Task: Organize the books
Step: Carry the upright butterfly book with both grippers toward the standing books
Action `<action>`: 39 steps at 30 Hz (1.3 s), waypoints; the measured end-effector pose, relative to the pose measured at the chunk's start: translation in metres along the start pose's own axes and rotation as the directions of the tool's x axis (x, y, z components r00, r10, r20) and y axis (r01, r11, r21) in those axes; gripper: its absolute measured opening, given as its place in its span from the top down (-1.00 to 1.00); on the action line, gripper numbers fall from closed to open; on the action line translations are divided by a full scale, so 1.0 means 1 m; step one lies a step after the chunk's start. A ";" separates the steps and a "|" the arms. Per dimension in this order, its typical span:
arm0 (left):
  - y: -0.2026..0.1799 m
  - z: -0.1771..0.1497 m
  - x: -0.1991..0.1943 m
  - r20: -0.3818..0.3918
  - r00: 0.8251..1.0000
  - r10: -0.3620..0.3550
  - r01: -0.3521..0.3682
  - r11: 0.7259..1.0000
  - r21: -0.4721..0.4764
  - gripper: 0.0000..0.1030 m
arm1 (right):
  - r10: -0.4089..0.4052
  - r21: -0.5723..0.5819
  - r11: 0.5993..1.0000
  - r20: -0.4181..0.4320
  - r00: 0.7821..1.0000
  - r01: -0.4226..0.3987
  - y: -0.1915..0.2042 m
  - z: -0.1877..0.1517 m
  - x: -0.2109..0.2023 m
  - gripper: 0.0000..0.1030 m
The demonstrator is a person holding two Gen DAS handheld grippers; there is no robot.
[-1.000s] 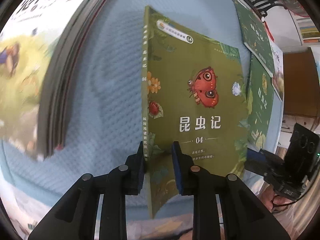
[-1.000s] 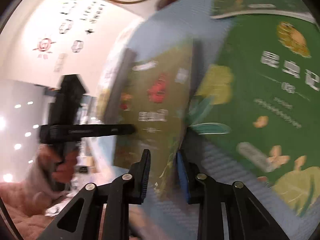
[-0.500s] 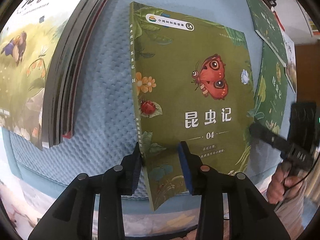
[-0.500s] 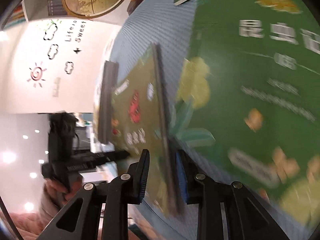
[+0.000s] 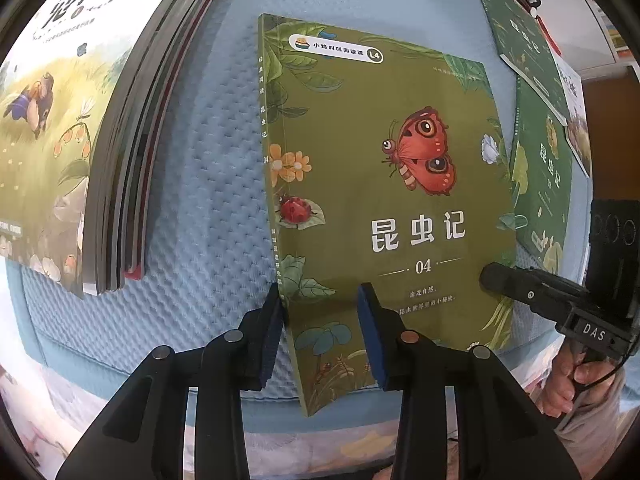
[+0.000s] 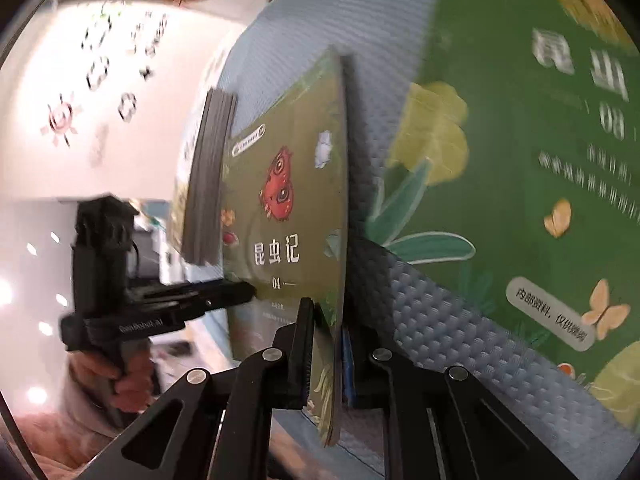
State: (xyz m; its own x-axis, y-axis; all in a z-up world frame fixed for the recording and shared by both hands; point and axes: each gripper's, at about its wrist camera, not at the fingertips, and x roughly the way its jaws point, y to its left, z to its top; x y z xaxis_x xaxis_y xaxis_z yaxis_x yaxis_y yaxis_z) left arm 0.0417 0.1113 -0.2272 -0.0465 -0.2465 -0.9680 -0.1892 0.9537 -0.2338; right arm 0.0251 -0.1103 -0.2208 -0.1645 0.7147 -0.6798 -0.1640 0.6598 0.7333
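Olive book [image 5: 380,184] lies flat, spine [image 5: 272,168] leftward, long axis away.

A blue quilted surface [image 5: 208,208] carried an olive butterfly book [image 5: 384,184], a stack of books [image 5: 116,152] at its left and dark green books [image 5: 540,176] at its right.

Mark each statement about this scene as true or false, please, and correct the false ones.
1. The olive book shows a red butterfly and the number 04. True.
2. The right gripper has the olive book's edge between its fingers. True.
3. The book stack lies on top of the olive book. False: it lies apart, with bare blue mat between them.
4. The left gripper is shut tight. False: its jaws stand apart astride the book's spine corner.
5. The mat is red. False: it is light blue.
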 end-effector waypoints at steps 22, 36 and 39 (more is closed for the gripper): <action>0.023 -0.016 -0.091 0.171 0.971 -0.166 0.150 0.984 0.098 0.45 | -0.049 -0.179 0.981 0.124 0.991 0.071 0.080 -0.012 -0.040 0.82; 0.060 0.006 -0.155 0.293 0.930 -0.220 0.194 0.974 0.116 0.45 | -0.022 -0.213 0.975 0.216 0.976 0.069 0.144 0.005 -0.040 0.78; 0.076 0.012 -0.167 0.320 0.921 -0.223 0.198 0.974 0.108 0.45 | -0.012 -0.231 0.971 0.220 0.975 0.064 0.161 0.014 -0.031 0.78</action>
State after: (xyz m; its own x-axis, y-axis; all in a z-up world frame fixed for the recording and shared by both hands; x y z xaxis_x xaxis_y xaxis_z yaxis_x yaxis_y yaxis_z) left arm 0.0465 0.2273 -0.0843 0.3134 -0.3844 -0.8683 -0.0871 0.8989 -0.4294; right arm 0.0174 -0.0232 -0.0815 0.0556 0.7401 -0.6701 -0.3949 0.6328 0.6661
